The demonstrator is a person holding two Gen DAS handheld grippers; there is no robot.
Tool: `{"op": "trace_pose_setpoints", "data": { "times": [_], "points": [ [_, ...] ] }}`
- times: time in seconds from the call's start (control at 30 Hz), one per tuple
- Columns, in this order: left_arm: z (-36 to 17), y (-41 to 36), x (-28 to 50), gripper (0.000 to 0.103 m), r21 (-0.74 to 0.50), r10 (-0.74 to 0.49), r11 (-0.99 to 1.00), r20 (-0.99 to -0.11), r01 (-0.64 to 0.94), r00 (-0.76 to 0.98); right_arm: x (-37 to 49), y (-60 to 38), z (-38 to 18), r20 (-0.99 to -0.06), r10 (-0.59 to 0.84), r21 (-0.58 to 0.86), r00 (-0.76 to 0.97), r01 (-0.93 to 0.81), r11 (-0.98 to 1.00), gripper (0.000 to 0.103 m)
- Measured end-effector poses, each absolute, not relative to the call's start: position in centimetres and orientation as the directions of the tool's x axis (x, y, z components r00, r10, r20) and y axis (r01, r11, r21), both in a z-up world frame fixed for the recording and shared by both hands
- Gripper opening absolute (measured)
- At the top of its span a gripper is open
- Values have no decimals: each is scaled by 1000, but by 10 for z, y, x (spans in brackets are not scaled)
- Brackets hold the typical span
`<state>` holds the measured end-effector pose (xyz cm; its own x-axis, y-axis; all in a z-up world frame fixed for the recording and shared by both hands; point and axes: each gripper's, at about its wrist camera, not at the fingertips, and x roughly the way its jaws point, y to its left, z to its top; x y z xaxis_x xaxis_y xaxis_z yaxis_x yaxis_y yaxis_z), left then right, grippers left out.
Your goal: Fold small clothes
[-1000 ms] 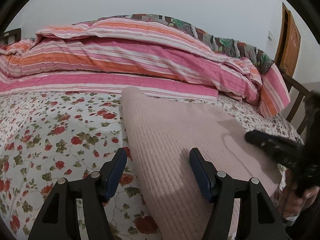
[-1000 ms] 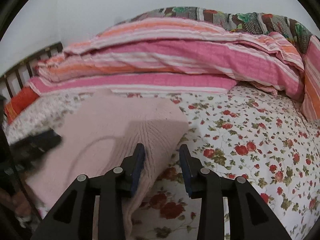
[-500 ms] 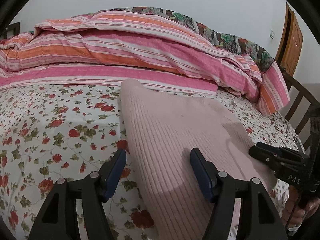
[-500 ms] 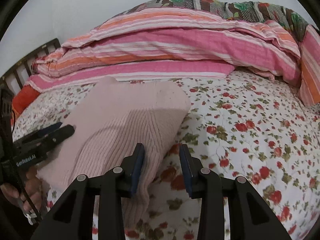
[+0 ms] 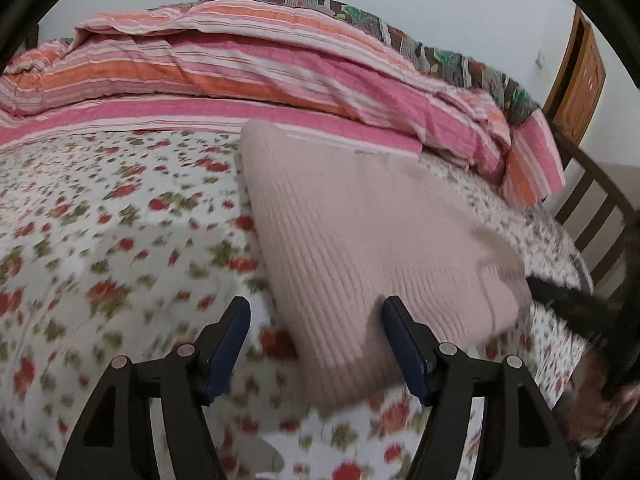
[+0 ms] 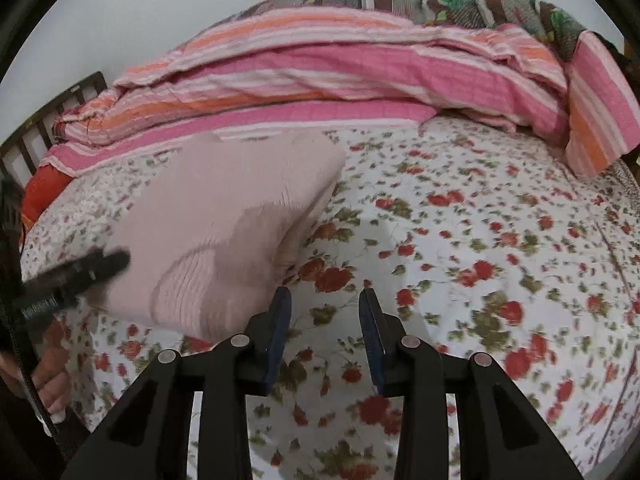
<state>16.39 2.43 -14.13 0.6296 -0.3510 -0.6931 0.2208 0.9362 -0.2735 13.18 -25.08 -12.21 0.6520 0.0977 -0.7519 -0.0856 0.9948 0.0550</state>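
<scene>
Left wrist view: we see one folded pale-pink ribbed knit garment (image 5: 360,240) on the floral bedsheet (image 5: 100,220), its near edge between the opening jaws of our left gripper (image 5: 316,344), nothing gripped. Our right gripper (image 6: 325,334) stands partly open, empty, just beside its corner. Open sheet spreads rightward; one striped pink-orange quilt (image 6: 320,68) borders the far side.
</scene>
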Motion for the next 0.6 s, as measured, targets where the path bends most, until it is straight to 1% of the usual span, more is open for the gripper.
{"op": "trace_pose_setpoints", "data": {
  "times": [0.1, 0.2, 0.23, 0.27, 0.33, 0.4, 0.43, 0.47, 0.5, 0.53, 0.57, 0.6],
  "points": [
    [-128, 24, 148, 67, -235, -310, 951, -706, 203, 636, 121, -251, -100, -732, 76, 41, 677, -68, 997, 36],
    [-106, 20, 131, 67, -187, -251, 968, -713, 168, 655, 109, -249, -79, -726, 50, 16, 686, -56, 998, 49],
    [-95, 18, 123, 68, -179, -239, 971, -701, 159, 672, 104, -247, -73, -724, 46, 12, 688, -55, 998, 50],
    [-87, 17, 118, 71, -172, -228, 973, -695, 151, 681, 98, -245, -66, -719, 41, 9, 693, -50, 999, 50],
    [-68, 14, 103, 76, -156, -200, 980, -678, 127, 707, 87, -244, -56, -709, 35, 10, 704, -40, 999, 56],
    [-53, 10, 93, 80, -135, -176, 984, -668, 116, 723, 75, -243, -46, -704, 37, 12, 709, -40, 999, 57],
    [-44, 7, 88, 85, -122, -167, 986, -665, 115, 728, 71, -242, -43, -705, 34, 10, 708, -38, 999, 57],
    [-34, 4, 80, 86, -108, -155, 988, -658, 112, 737, 64, -243, -38, -705, 30, 10, 709, -33, 999, 58],
    [-29, 4, 76, 87, -103, -149, 989, -651, 109, 744, 60, -243, -35, -702, 28, 12, 712, -28, 1000, 64],
    [-21, 2, 71, 89, -91, -136, 991, -644, 100, 753, 55, -244, -32, -696, 28, 16, 718, -24, 1000, 76],
    [-14, -1, 66, 91, -81, -124, 992, -638, 94, 760, 49, -246, -27, -687, 20, 15, 726, -14, 1000, 81],
    [-9, -3, 62, 92, -78, -120, 993, -633, 92, 765, 45, -246, -25, -681, 12, 10, 732, -7, 1000, 89]
  ]
}}
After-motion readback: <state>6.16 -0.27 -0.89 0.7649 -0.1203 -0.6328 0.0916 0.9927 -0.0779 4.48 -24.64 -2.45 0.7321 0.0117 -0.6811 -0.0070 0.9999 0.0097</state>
